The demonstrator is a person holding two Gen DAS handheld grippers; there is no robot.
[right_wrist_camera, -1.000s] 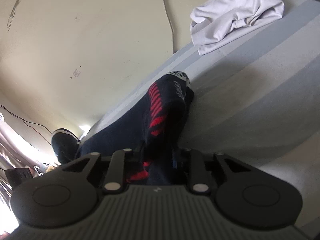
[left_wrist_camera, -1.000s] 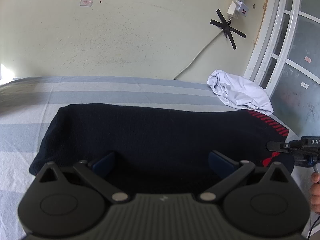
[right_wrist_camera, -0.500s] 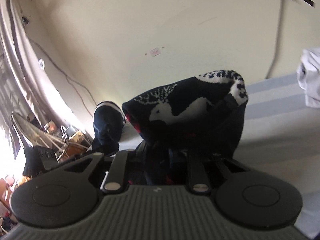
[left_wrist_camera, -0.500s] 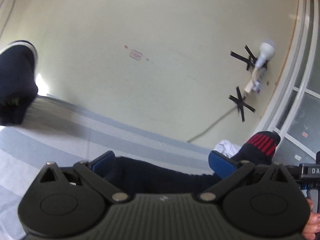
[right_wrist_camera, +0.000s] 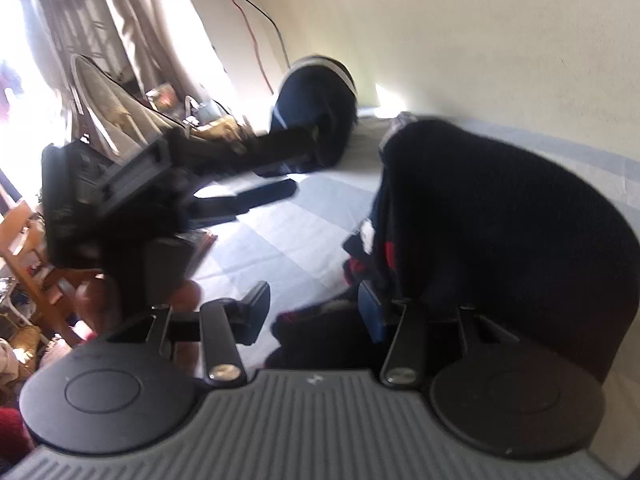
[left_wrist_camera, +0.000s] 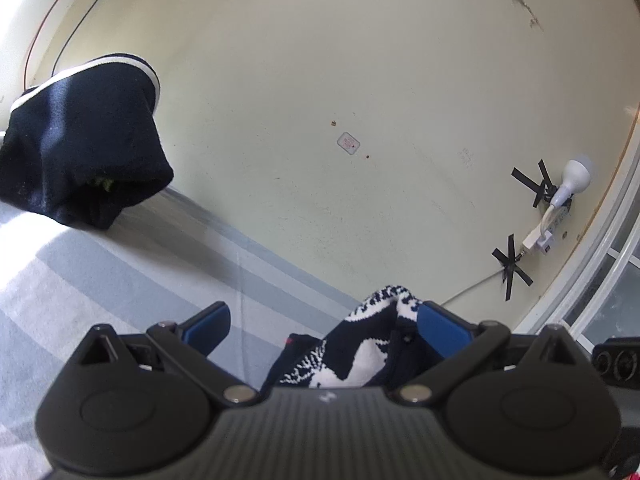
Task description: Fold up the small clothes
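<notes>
My left gripper points out over the striped bedsheet toward the pale wall, its view tilted so the bed's far edge slopes down toward four o'clock. Its blue pads stand wide apart. The dark knitted garment, navy with a white pattern on its turned-up inside, is bunched against the pad at three o'clock, with bare sheet showing between it and the other pad; whether that pad actually presses on the cloth I cannot tell.

My right gripper is rolled over, so the bed and wall lean across its view. Its jaws are opening, with a clear gap between them. The garment rises in a dark heap at two o'clock, draped over and past that side's finger, and a fold of it with red and white marks lies in the gap; the blur hides whether any cloth is still pinched.

At ten o'clock in that view the left gripper's black body hangs above the sheet, blurred, with a hand just below it.

Farther off, a second dark garment with a white band sits heaped against the wall at ten o'clock. At three o'clock a taped cable and plug cling to the wall beside a white window frame.
</notes>
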